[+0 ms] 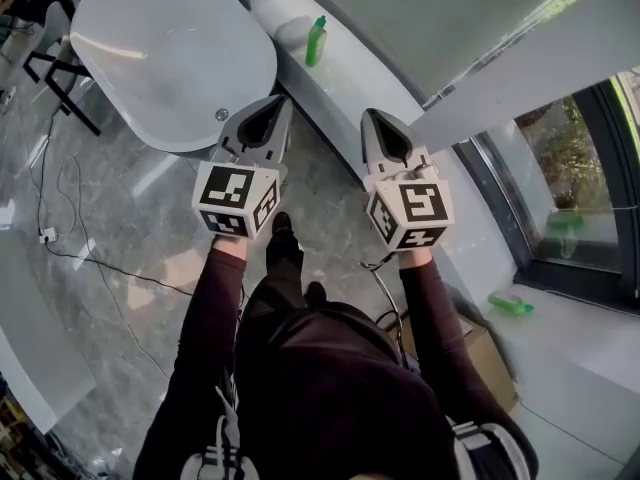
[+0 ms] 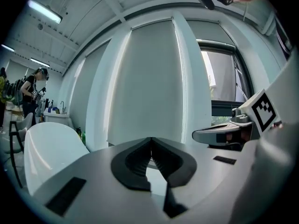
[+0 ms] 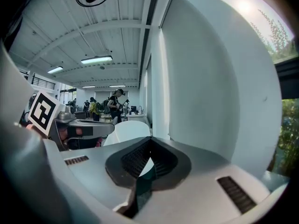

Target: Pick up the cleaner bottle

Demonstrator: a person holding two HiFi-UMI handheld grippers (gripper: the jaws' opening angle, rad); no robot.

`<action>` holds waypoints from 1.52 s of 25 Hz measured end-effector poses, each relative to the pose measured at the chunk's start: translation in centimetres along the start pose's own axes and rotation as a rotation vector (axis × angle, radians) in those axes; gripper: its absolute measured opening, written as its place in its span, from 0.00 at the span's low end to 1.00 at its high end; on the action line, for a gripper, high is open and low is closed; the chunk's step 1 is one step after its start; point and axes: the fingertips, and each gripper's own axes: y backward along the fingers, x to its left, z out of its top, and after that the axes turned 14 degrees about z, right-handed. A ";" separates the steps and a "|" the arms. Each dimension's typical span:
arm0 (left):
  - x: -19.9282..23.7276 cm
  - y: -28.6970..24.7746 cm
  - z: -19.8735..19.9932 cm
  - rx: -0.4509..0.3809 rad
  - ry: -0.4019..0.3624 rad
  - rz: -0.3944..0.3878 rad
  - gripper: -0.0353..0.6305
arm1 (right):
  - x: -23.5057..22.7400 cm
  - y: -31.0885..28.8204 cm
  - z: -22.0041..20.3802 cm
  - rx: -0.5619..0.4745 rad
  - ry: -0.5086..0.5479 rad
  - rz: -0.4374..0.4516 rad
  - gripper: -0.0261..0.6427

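The green cleaner bottle (image 1: 316, 40) stands upright on a white ledge (image 1: 350, 78) by the wall, beyond and between both grippers. In the left gripper view the bottle (image 2: 82, 135) shows small at the left, behind the white tub. My left gripper (image 1: 280, 105) is shut and holds nothing; its jaws meet at the tip (image 2: 151, 139). My right gripper (image 1: 370, 116) is also shut and empty, with its jaws closed at the tip (image 3: 150, 139). Both are held out side by side above the floor, short of the ledge.
A large white oval tub (image 1: 170, 58) sits to the left of the ledge. A second green bottle (image 1: 510, 304) lies on the window sill at the right. A cardboard box (image 1: 485, 363) stands by my right side. Cables (image 1: 90, 258) run over the marble floor.
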 end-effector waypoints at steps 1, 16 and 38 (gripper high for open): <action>0.5 -0.9 -0.1 0.006 0.001 -0.010 0.07 | -0.5 -0.9 0.0 0.004 -0.008 -0.007 0.04; 5.4 -12.7 -4.1 0.132 -0.020 -0.089 0.14 | -6.3 -10.3 -1.8 0.101 -0.080 -0.115 0.04; 7.4 -27.9 -13.5 0.269 -0.036 0.015 0.43 | -17.7 -19.9 -7.6 0.185 -0.147 -0.128 0.04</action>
